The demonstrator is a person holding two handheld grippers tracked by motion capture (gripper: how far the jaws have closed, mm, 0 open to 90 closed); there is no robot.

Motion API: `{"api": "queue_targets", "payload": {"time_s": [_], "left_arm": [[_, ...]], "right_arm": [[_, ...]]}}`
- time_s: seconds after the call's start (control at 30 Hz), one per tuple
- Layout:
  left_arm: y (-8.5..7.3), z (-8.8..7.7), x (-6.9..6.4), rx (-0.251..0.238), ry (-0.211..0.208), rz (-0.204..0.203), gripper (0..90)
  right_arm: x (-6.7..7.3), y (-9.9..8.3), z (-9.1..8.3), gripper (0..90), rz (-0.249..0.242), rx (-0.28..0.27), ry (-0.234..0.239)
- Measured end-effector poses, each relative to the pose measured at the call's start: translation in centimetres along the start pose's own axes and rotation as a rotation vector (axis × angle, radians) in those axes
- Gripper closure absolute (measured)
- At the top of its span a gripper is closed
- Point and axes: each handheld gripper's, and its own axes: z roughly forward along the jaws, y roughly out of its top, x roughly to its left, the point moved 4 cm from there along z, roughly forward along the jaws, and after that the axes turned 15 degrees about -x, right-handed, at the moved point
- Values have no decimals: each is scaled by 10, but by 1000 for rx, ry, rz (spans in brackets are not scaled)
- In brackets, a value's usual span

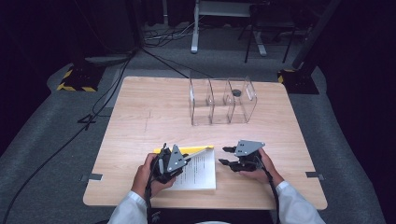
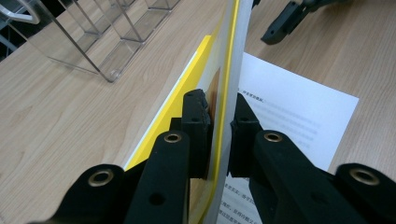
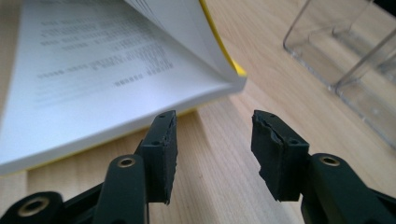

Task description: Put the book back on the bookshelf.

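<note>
Booklet lies at the surface's near edge; my left tool is clamped on its lifted yellow cover, while my right tool stands open beside it, holding nothing. Pulling too hard could tear the cover or drag the booklet off.

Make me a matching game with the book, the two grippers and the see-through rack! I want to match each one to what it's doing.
Things:
1. left gripper
2. right gripper
3. yellow book
4. clear rack

States:
A. standing at the far side of the table, apart from both hands
B. open, with nothing between its fingers
C. lying on the table with its cover lifted
D. shut on the lifted cover

Pairs: 1-D, 2-B, 3-C, 4-A
</note>
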Motion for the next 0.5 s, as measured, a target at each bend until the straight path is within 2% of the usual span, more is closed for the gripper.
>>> {"api": "queue_targets", "payload": {"time_s": [0.1, 0.17, 0.3, 0.4, 0.5], "left_arm": [[0, 0, 0, 0, 1, 3, 816], [0, 0, 0, -1, 0, 1, 816], [0, -2, 1, -11, 2, -6, 816], [-1, -2, 1, -24, 6, -16, 816], [0, -4, 2, -56, 3, -40, 816]], "right_arm": [[3, -7, 11, 503, -17, 40, 13], [6, -9, 17, 490, -10, 45, 24], [7, -9, 22, 463, -1, 42, 17], [8, -9, 25, 443, 23, 14, 22], [6, -3, 21, 453, 71, -54, 19]]}}
